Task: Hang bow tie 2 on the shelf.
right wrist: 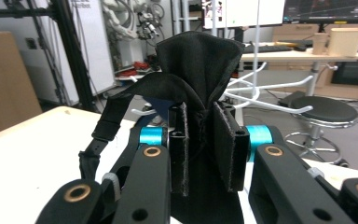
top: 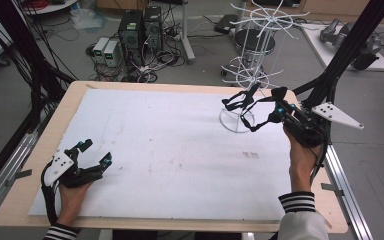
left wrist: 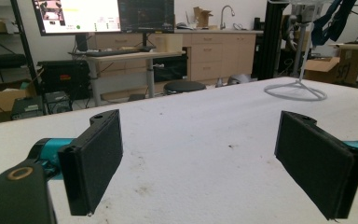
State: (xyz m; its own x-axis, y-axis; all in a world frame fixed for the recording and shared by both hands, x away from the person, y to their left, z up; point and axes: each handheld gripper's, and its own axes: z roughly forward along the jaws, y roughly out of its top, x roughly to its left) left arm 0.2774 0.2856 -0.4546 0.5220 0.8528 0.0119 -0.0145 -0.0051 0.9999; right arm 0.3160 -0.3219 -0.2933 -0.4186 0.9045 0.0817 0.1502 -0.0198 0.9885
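Observation:
My right gripper (top: 280,111) is held above the table's far right, shut on a black fabric piece with straps (top: 245,102). In the right gripper view the black fabric (right wrist: 200,60) bunches up between the two pads of my right gripper (right wrist: 208,140), and a buckled strap (right wrist: 103,126) hangs to the left. The straps dangle right beside the white wire rack (top: 236,121), over its ring base. Resting at the near left of the table, my left gripper (top: 94,152) is open; the left gripper view shows nothing between the wide-apart pads of my left gripper (left wrist: 209,158).
A white mat (top: 170,150) covers the wooden table. The rack's ring base (left wrist: 296,91) stands far ahead of the left gripper. Black frame posts (top: 345,55) rise at the right edge. Computers and cables (top: 140,35) sit on the floor beyond the table.

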